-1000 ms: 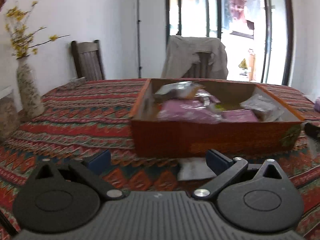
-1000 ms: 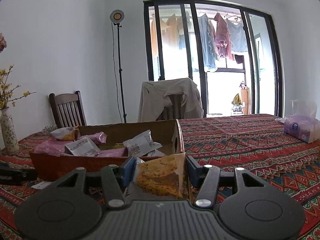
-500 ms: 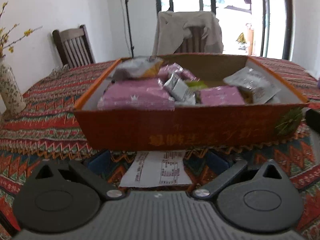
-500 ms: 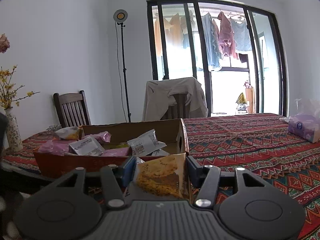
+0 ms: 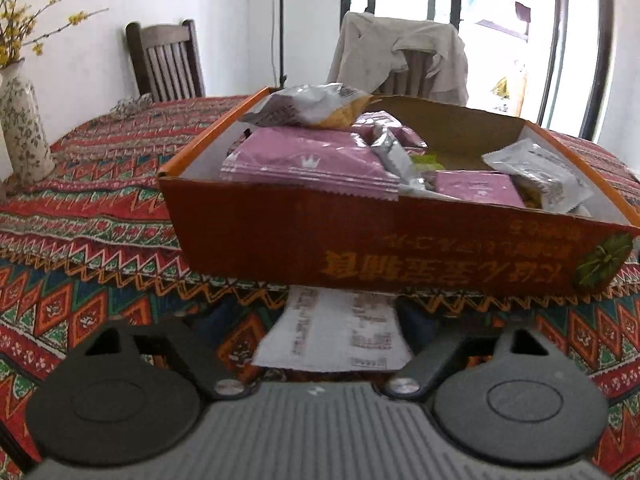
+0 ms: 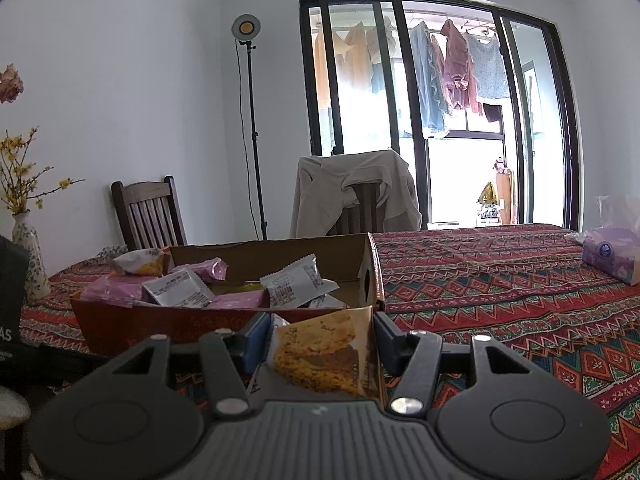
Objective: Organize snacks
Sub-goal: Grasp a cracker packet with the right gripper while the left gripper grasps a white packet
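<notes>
While the right gripper [image 6: 320, 338] pinches a cookie packet [image 6: 326, 354] just before the snack box [image 6: 224, 320], the left gripper [image 5: 320, 320] hovers with jaws spread over a white packet [image 5: 334, 328] on the counter [image 5: 88, 216].

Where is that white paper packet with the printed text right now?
In the left wrist view the white packet lies on the patterned tablecloth, between the fingers of the left tool, just in front of the orange snack box.

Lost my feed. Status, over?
Right tool shut on yellow cookie packet. Left tool open around white paper packet. Orange cardboard box close ahead.
</notes>
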The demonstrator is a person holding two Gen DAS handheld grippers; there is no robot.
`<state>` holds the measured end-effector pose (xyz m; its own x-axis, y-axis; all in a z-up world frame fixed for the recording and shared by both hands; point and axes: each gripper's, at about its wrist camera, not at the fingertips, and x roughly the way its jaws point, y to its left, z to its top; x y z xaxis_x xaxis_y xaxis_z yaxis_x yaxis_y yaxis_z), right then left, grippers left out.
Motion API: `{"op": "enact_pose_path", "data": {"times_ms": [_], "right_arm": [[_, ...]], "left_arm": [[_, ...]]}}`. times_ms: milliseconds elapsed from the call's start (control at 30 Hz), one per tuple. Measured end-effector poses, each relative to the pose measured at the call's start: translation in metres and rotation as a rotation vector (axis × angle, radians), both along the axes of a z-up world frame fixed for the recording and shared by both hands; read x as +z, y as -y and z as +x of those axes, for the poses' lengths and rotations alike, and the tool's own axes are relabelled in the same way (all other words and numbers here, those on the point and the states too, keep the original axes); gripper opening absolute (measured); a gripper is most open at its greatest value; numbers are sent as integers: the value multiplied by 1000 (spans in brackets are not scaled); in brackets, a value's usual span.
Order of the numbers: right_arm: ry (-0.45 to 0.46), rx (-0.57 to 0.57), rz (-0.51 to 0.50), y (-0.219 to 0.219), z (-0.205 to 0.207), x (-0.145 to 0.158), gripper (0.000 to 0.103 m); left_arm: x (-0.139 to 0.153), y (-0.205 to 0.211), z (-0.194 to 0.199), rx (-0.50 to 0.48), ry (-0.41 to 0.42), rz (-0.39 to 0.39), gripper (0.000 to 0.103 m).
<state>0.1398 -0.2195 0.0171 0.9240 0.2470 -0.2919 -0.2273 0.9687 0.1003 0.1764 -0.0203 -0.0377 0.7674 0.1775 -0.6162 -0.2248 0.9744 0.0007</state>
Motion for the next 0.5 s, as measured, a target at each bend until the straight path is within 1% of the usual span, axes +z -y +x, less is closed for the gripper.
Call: {"op": "enact_pose_path", "data": {"times_ms": [33,67,333,500], "right_arm": [[0,-1,0,0,0,0,56],[0,-1,0,0,0,0,56],[-4,-3,2,0,0,-1,56],[-5,-5,5,0,0,0,56]], "left_arm": [[1,1,-1,-8,7,1,66],[1,2,-3,-15,14,-2,64],[4,-4,-9,-18,42,-42,60],[13,-5,-27,-28,100,-43,58]]}}
